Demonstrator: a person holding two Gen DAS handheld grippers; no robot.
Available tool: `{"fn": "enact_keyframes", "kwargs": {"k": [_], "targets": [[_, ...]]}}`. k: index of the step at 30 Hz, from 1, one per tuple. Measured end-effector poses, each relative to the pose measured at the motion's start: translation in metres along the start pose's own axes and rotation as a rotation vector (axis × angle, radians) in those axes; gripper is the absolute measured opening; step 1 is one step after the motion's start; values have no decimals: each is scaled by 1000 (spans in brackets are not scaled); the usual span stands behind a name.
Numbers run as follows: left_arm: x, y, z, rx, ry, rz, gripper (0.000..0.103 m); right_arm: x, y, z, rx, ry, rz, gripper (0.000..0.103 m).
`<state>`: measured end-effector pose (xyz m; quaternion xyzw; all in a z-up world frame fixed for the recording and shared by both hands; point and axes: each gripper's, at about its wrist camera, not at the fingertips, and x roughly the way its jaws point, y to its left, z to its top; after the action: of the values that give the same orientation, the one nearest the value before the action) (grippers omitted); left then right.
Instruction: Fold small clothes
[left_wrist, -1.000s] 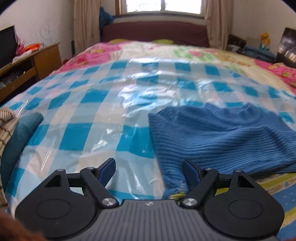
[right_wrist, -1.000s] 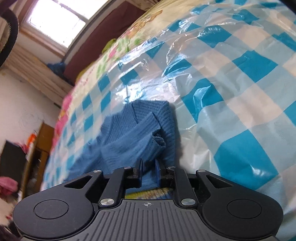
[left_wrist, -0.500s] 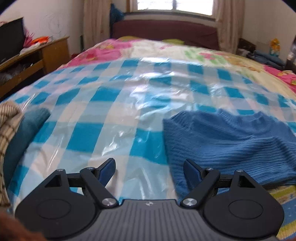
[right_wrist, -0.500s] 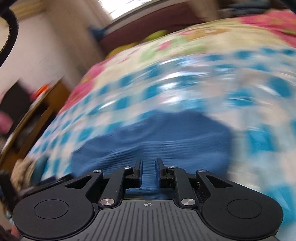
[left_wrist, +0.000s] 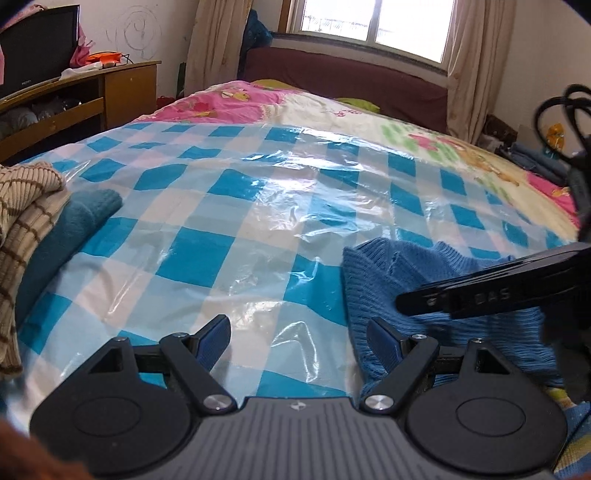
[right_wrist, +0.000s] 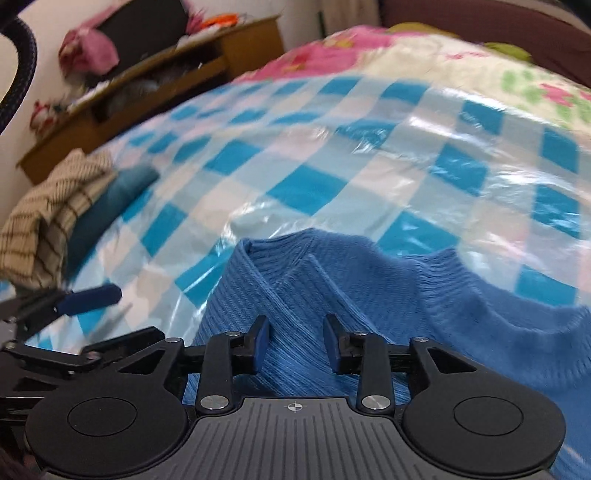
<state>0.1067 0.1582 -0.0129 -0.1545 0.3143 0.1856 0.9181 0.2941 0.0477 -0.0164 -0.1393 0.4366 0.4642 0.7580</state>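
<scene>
A blue knit sweater (right_wrist: 369, 288) lies on the bed's checked plastic sheet (left_wrist: 221, 221), one part folded over its body as a raised ridge. My right gripper (right_wrist: 295, 332) hovers low over that fold. Its jaws are opening, the fabric lies under the gap, and the pads press on nothing. In the left wrist view the sweater (left_wrist: 388, 280) fills the lower right, with the right gripper (left_wrist: 410, 304) reaching over it edge-on. My left gripper (left_wrist: 297, 325) stands open over bare sheet at the sweater's left edge. One of its blue fingers (right_wrist: 88, 297) shows in the right wrist view.
A beige striped knit (left_wrist: 26, 206) and a teal garment (left_wrist: 81, 218) are piled at the sheet's left edge. A wooden cabinet (left_wrist: 110, 88) stands left of the bed, a dark red headboard (left_wrist: 351, 81) under the window. A black cable (left_wrist: 569, 122) hangs at the right.
My right gripper swept left across the sweater, rolled level and parted its jaws, letting go of the blue fabric. The left gripper drifted a little, staying open.
</scene>
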Motion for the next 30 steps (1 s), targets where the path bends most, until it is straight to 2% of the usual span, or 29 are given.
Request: {"fn": "enact_keyframes", "kwargs": {"k": [2, 4, 6, 9, 16, 19, 21, 22, 26, 30], "targets": [[1, 2, -1, -11, 2, -9, 85, 3, 1, 3, -34, 20, 6, 34], [3, 4, -2, -23, 6, -9, 85, 1, 2, 6, -41, 36, 10, 28], [5, 8, -3, -41, 14, -12, 85, -1, 8, 5, -73, 55, 17, 17], [4, 9, -4, -52, 14, -17, 85, -1, 14, 4, -77, 75, 10, 7], [0, -2, 1, -13, -26, -45, 85, -30, -1, 25, 26, -78, -47, 5], [12, -11, 2, 21, -4, -46, 86, -14, -11, 26, 64, -43, -89, 6], [23, -15, -1, 52, 48, -30, 86, 1, -13, 18, 82, 15, -106, 11], [25, -15, -3, 55, 57, -22, 86, 1, -14, 15, 91, 8, -112, 12], [24, -11, -7, 56, 59, -1, 85, -30, -22, 6, 169, -84, -88, 15], [24, -7, -6, 37, 59, 10, 85, -71, -34, -21, 187, -123, -146, 16]]}}
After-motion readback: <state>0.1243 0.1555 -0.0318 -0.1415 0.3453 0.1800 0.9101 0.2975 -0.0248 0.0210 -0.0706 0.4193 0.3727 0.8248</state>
